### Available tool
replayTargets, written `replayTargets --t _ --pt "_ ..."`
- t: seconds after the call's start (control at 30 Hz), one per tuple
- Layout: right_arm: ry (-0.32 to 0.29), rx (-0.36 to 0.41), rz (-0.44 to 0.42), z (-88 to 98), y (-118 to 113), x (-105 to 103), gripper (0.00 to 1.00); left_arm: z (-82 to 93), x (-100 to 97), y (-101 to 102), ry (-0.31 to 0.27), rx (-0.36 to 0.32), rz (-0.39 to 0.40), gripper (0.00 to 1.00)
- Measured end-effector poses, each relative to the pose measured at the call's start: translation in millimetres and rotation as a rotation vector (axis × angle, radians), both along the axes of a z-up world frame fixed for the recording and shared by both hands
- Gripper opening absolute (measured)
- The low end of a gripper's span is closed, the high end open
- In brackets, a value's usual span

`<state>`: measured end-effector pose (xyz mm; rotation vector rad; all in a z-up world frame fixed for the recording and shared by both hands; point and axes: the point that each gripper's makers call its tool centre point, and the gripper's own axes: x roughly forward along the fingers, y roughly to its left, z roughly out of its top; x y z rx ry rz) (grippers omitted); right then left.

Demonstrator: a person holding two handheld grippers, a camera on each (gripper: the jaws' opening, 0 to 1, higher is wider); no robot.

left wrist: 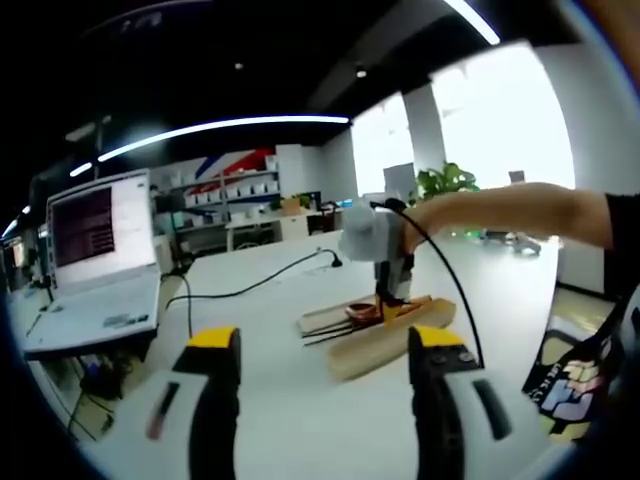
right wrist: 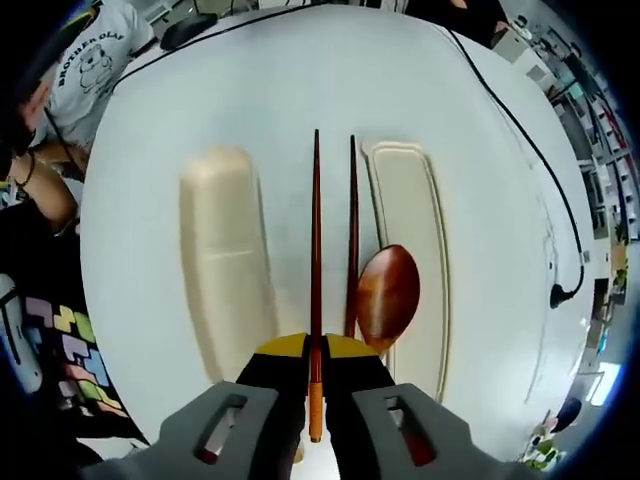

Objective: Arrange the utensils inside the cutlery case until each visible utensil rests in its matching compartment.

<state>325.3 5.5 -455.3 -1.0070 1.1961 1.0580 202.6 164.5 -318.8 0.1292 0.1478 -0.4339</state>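
In the right gripper view, a cream-coloured case lid (right wrist: 222, 260) lies flat on the white table (right wrist: 130, 200), just left of the utensils. It looks set aside there so that the tray stays open for loading. Next comes one dark chopstick (right wrist: 316, 260), running straight up the view from the right gripper (right wrist: 315, 385), whose jaws are pressed together on its lower end. The hold is near the end, so the long free tip can be steered — a judgement, but the grip suits aiming it into a slot. A second chopstick (right wrist: 351, 230) lies just beside the first, along the left edge of the cutlery case (right wrist: 405, 200). Whether it rests inside that edge or on the table I cannot tell. The brown spoon (right wrist: 388, 295) lies with its bowl in the case. A black cable (right wrist: 520, 130) curves along the table's far right, well apart from the case.

The left gripper (left wrist: 325, 375) hangs above the near table with its jaws spread and nothing between them. In its view a laptop (left wrist: 100, 260) stands at the left, while the case sits further right, nearer the table's right edge — open table lies between it and the laptop.
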Motion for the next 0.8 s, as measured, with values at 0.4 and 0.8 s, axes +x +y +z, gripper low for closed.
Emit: replayTargets --t 0.4,0.8 --pt "-0.02 0.024 0.014 30.4 2 -11 0.02 -4.7 -5.4 -3 0.007 -0.007 0.005 0.71" --pt "-0.012 0.043 0.066 36.1 -8 -31 0.02 2.1 -4.5 2 -0.009 -0.023 0.008 0.7"
